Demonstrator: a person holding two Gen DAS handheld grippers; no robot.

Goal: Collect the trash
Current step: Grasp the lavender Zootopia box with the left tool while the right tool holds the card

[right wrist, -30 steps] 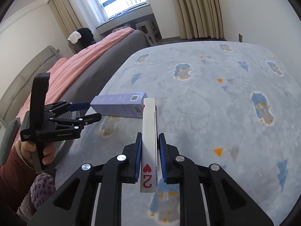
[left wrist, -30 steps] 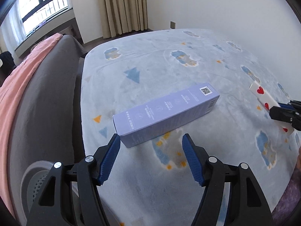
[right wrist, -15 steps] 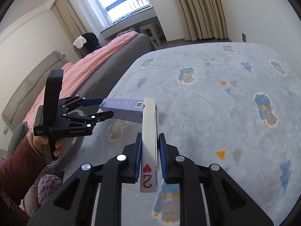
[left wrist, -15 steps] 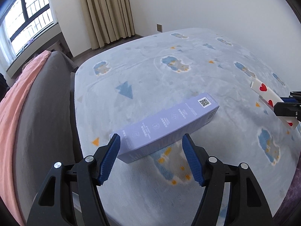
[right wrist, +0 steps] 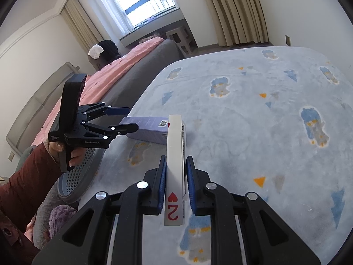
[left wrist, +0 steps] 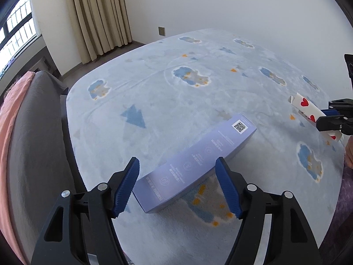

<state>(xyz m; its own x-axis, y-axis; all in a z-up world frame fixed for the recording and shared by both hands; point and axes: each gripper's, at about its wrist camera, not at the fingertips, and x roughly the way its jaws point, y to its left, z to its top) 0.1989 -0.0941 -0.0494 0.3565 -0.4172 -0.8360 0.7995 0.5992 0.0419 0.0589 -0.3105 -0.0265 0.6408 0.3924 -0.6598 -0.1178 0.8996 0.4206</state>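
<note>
Below the left wrist camera, the left claw [left wrist: 177, 187] was opening, its blue pads [left wrist: 126, 188] wide apart on either side of the near end of a long lavender box [left wrist: 196, 165] without pressing on it. That box lay flat on a pale blue rug [left wrist: 176, 92] printed with clouds and triangles, its far end bearing a square code. At the right edge of this view the right claw [left wrist: 324, 119] pinched a white playing-card pack [left wrist: 308, 112] marked with red hearts, held above the rug. A grey bed side [left wrist: 33, 132] with a pink cover ran along the left.

From the right wrist camera, the right claw [right wrist: 175, 183] was nearly closed, its pads clamped on the card pack [right wrist: 175, 154], which stood on edge and showed a red heart and a two. Left of it, a hand [right wrist: 66, 152] in a dark red sleeve held the left claw [right wrist: 131, 119], its fingers spread around the end of the lavender box [right wrist: 152, 130]. A perforated grey bin [right wrist: 81, 172] sat beneath that hand, at the rug's edge.
</note>
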